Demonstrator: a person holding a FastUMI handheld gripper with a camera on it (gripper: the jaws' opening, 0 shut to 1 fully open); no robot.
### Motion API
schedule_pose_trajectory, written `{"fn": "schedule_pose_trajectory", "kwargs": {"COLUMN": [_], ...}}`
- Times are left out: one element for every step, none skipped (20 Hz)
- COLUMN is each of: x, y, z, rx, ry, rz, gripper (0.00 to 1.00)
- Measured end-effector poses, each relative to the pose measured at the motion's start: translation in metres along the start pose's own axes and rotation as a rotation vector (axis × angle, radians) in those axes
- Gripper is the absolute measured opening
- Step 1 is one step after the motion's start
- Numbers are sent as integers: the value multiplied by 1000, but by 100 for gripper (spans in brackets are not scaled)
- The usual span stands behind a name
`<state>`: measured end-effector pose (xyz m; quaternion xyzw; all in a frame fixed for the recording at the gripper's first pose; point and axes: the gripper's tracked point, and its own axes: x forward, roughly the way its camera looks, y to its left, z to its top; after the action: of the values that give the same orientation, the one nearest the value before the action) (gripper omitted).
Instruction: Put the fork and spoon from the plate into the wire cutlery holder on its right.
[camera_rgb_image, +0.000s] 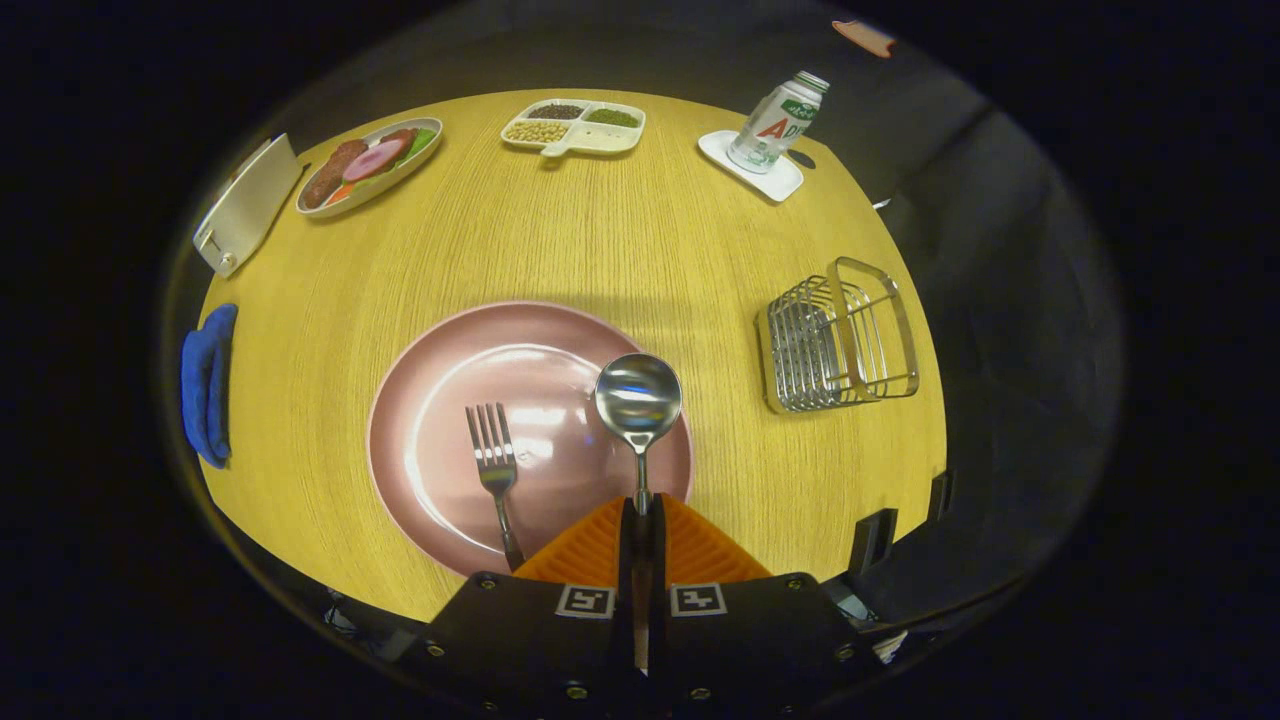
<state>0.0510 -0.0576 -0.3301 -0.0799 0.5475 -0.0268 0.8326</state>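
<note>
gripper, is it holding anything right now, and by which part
Yes: the gripper is shut on the spoon, pinching its handle, with the bowl sticking out ahead over the plate.

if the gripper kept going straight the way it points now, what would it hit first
The gripper, jaws shut on the spoon, points across the plate. Beyond lies bare table, then probably the divided snack tray; depth is unclear.

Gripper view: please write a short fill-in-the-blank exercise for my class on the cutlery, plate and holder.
1. The gripper has its jaws shut on the handle of the ____.
2. The fork lies on the pink ____.
3. The wire cutlery holder holds ____ pieces of cutlery.
4. The bottle stands on a white ____.

Missing words: spoon; plate; no; coaster.
</note>
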Motion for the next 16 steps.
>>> {"fn": "schedule_pose_trajectory", "kwargs": {"x": [-5, -10, -14, -18, -22, -26, -30, -33, -36, -40, -42, -44, -45, -47, -47, -49], "y": [-3, -7, -11, -15, -21, -26, -32, -37, -43, -49, -56, -63, -70, -78, -86, -95], "z": [3, 8, 10, 13, 16, 18, 21, 22, 25, 28, 30, 32, 33, 35, 35, 35], "rx": [3, 6, 14, 22, 29, 34, 39, 44, 49, 55, 63, 70, 75, 76, 78, 80], "ry": [-7, -17, -23, -29, -37, -42, -46, -50, -54, -57, -59, -57, -54, -50, -43, -36], "rz": [-9, -17, -26, -33, -42, -53, -65, -75, -83, -92, -103, -115, -126, -137, -150, -161], "gripper": [6, 6, 6, 6, 6, 6, 6, 6, 6, 6, 6, 6, 6, 6, 6, 6]}}
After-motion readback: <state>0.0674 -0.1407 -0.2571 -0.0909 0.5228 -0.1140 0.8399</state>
